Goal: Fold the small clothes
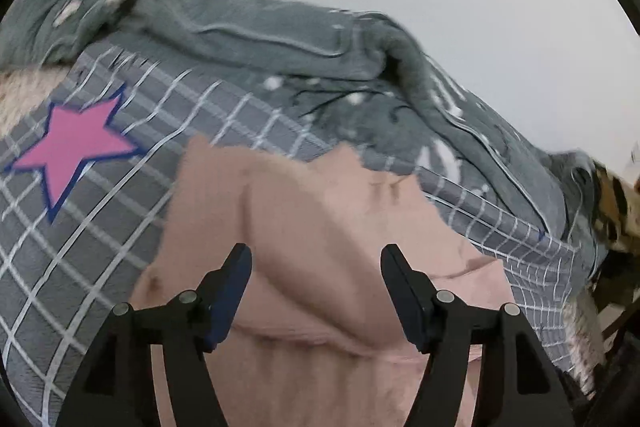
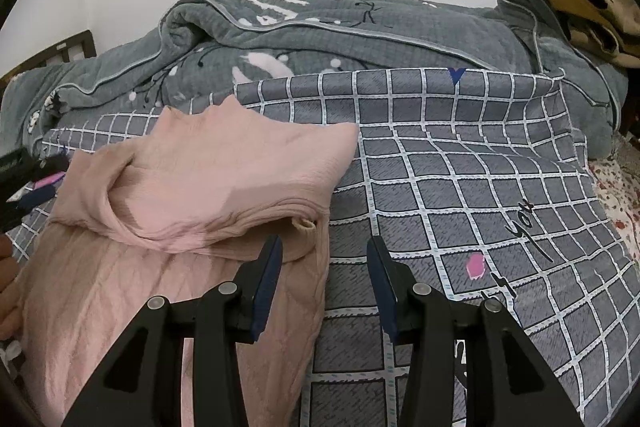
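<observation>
A pink knitted garment (image 1: pixel 320 203) lies on the grey checked bedsheet (image 1: pixel 100 251), its upper part folded back over the ribbed lower part. My left gripper (image 1: pixel 316 249) hangs open just over the fold, with cloth below the fingers and nothing pinched between the pads. In the right wrist view the same garment (image 2: pixel 224 167) fills the left half. My right gripper (image 2: pixel 324 241) stands open at the garment's right edge, its left finger over the pink hem and its right finger over the sheet (image 2: pixel 460 195). The left gripper's fingers (image 2: pixel 38 195) show at the far left.
A rumpled grey quilt (image 2: pixel 320 35) is heaped along the back of the bed against a white wall. A brown patterned cloth (image 2: pixel 592 11) lies on it at the far right. A pink star (image 1: pixel 76 147) is printed on the sheet. Part of a hand (image 2: pixel 8 303) shows at the left edge.
</observation>
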Demonstrator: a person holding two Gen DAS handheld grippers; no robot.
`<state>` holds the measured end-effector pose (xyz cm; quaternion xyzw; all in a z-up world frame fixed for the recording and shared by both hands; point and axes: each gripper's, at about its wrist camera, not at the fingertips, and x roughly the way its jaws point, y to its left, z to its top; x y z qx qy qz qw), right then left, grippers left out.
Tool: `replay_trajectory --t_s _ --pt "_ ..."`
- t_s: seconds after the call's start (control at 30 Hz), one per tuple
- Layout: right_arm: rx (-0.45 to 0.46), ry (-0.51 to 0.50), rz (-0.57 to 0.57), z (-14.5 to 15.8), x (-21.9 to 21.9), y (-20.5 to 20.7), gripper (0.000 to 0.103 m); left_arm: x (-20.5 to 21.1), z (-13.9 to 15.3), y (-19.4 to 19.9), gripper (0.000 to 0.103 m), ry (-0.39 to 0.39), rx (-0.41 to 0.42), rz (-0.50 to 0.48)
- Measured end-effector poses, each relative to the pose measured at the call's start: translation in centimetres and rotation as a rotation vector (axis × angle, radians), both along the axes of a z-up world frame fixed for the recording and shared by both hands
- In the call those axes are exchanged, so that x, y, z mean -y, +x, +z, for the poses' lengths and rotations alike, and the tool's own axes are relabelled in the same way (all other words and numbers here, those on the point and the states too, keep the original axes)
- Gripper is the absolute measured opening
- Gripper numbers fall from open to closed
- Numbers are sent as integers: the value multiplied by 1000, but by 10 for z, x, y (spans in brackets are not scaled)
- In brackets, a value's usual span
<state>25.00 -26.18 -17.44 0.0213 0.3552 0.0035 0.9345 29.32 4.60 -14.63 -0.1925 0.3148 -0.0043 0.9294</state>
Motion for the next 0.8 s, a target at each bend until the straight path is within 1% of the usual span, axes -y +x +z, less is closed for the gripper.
replay_trajectory --t_s 0.1,0.17,0.23,0.3,0.33,0.37,0.4,0.43,0.53,0.63,0.8 --pt "9 5 14 3 3 -4 43 27 4 11 66 85 -5 -27" --pt "17 -7 21 4 4 -8 44 42 0 21 66 110 -24 -46" --pt "22 -19 26 5 7 -11 44 55 -8 31 66 136 -66 -59" --pt "23 -16 28 5 13 -13 44 64 -17 41 66 188 -117 -38" --pt "20 -9 27 4 16 -13 44 66 -22 45 63 216 -142 -10" --pt "16 -1 26 4 20 -13 44 66 -26 46 39 228 -155 11" --pt "13 9 24 4 23 -13 44 63 -28 46 22 220 -158 19" --pt "8 20 20 4 26 -13 44 57 -28 45 10 181 -152 18" --pt "8 48 16 5 32 -14 44 35 -23 35 8 52 -86 27" --pt "20 27 13 7 31 -18 44 23 -17 20 8 -17 -37 34" --pt "42 7 15 12 30 -25 44 5 -13 -16 8 -87 16 71"
